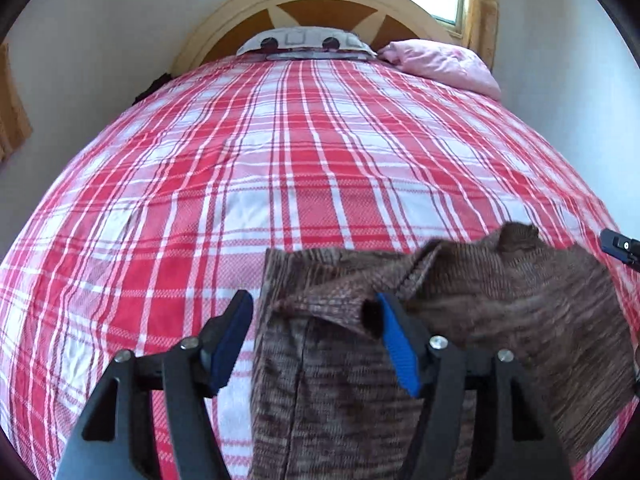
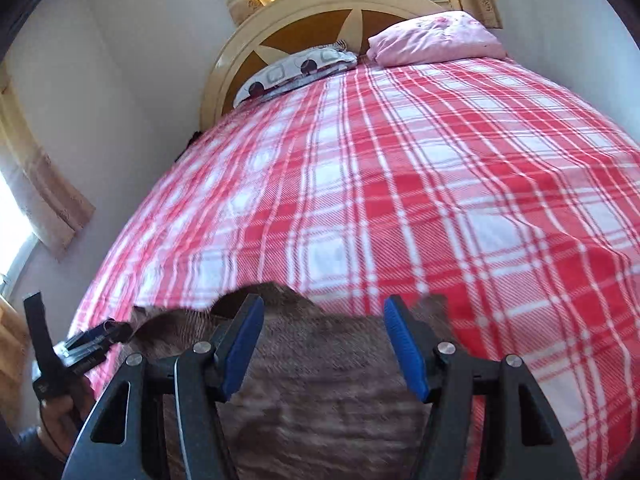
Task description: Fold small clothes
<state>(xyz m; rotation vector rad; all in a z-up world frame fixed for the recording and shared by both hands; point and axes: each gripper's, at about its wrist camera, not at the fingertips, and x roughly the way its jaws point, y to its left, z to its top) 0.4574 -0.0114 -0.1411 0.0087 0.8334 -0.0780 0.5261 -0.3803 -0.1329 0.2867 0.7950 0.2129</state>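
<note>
A brown striped knit garment (image 1: pixel 500 304) lies crumpled on the near part of the bed, one flap folded back over itself. My left gripper (image 1: pixel 316 340) stands open over the garment's left part. A rolled edge of the knit lies against the inner side of its right blue pad (image 1: pixel 400 348), while the left pad (image 1: pixel 230 344) is clear of the cloth. In the right wrist view my right gripper (image 2: pixel 324 344) is open above the same garment (image 2: pixel 320 400), with the cloth lying loose below its fingers. Neither gripper pinches anything.
The bed has a red and white plaid cover (image 1: pixel 280 160), a pink pillow (image 1: pixel 444 64), a patterned pillow (image 1: pixel 304 42) and a round headboard (image 1: pixel 320 4). White walls close in on both sides. A hand (image 2: pixel 60 416) shows at the lower left.
</note>
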